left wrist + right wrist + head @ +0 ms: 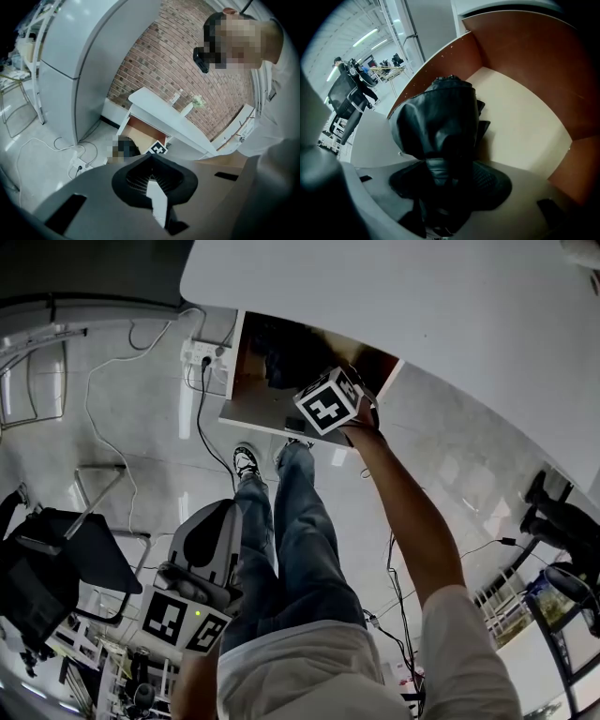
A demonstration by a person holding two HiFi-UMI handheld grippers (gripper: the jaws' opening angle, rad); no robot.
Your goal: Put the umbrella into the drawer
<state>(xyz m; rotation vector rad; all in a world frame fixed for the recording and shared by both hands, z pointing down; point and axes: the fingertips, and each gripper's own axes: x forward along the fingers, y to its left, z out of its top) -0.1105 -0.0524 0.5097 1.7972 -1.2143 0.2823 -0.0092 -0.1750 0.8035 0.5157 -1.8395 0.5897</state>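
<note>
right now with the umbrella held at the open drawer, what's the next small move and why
Probably lower the right gripper a little and open it. Its jaws are shut on the black umbrella, whose far end reaches inside the open drawer, above its bare pale floor, with nothing in the way.

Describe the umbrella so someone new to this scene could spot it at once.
Find the white table and the open drawer under it, with red-brown walls and a pale floor. The umbrella is the folded bundle held by the right gripper inside that drawer; its crumpled black fabric stands out against the smooth boards.
</note>
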